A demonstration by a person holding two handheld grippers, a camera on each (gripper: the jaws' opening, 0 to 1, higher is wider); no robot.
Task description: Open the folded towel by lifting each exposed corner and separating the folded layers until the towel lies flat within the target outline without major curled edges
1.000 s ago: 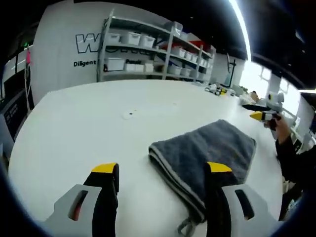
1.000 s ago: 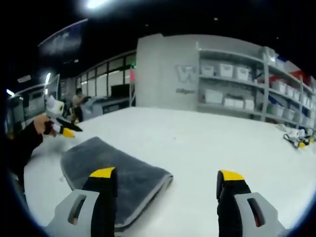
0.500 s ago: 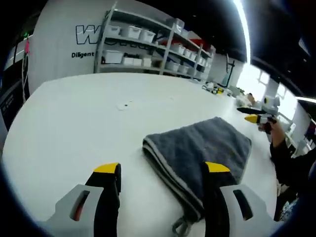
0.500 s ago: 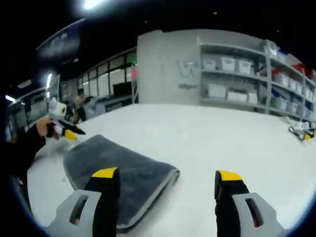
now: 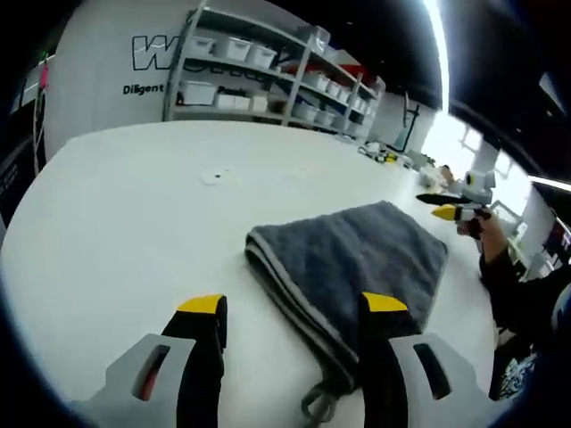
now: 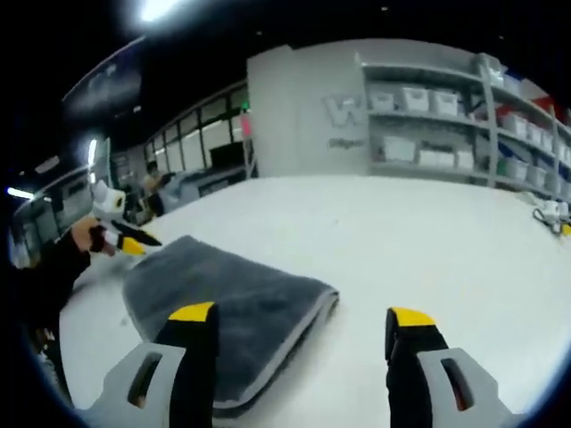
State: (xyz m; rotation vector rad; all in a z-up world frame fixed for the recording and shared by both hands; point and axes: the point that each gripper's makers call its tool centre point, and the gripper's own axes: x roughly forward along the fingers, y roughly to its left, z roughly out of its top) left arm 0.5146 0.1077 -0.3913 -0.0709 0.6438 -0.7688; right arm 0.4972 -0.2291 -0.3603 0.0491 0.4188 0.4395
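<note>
Grey towel (image 5: 357, 263) is lying folded on the white table (image 5: 134, 205), hanging loop (image 5: 314, 406) trailing off one corner. Left gripper (image 5: 290, 312) is hovering above its near edge, jaws spread apart, gripping nothing. Right gripper (image 6: 303, 319) is hanging over the towel's (image 6: 227, 308) opposite end, jaws likewise apart. Shelving (image 5: 268, 80) is standing behind.

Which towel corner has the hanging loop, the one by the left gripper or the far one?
The corner of the towel nearest the left gripper: its loop pokes out there, between the open jaws.
</note>
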